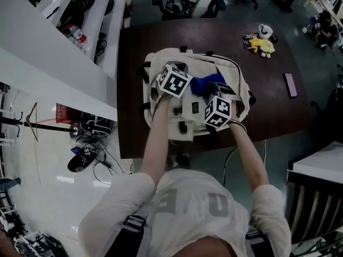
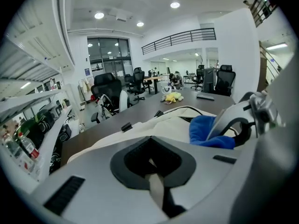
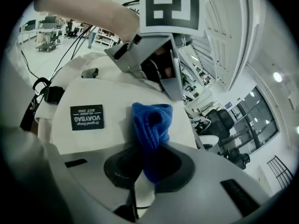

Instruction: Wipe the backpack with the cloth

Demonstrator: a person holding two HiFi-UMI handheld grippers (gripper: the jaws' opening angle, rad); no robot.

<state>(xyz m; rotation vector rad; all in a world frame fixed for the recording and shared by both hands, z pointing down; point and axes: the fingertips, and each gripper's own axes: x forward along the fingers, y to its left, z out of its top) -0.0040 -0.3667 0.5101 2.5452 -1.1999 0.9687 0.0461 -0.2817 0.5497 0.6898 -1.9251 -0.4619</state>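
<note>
A: So, head view: the cream backpack (image 1: 187,98) lies flat on the dark table (image 1: 268,79), toward the person's edge. The left gripper (image 1: 174,80) is over its upper left and the right gripper (image 1: 218,111) is over the front pocket, with the blue cloth (image 1: 206,83) between them.

B: Handling?

A: Probably light, soft canvas. It'll likely slide or bunch under a wipe, so pin it by a strap or seam, not a slack panel.

B: Left gripper view?

A: Jaws closed on a thin cream strip (image 2: 156,190). Looks like bag webbing, can't confirm. Smooth cream fabric ahead, plus a black buckle (image 2: 126,126).

B: Right gripper view?

A: Jaws clamped on the cloth. It's a knitted, fluffy wad poking out over the pocket, beside a black label patch (image 3: 87,117). Limp stuff, so gripping the bunched middle should leave enough free to drag.
</note>
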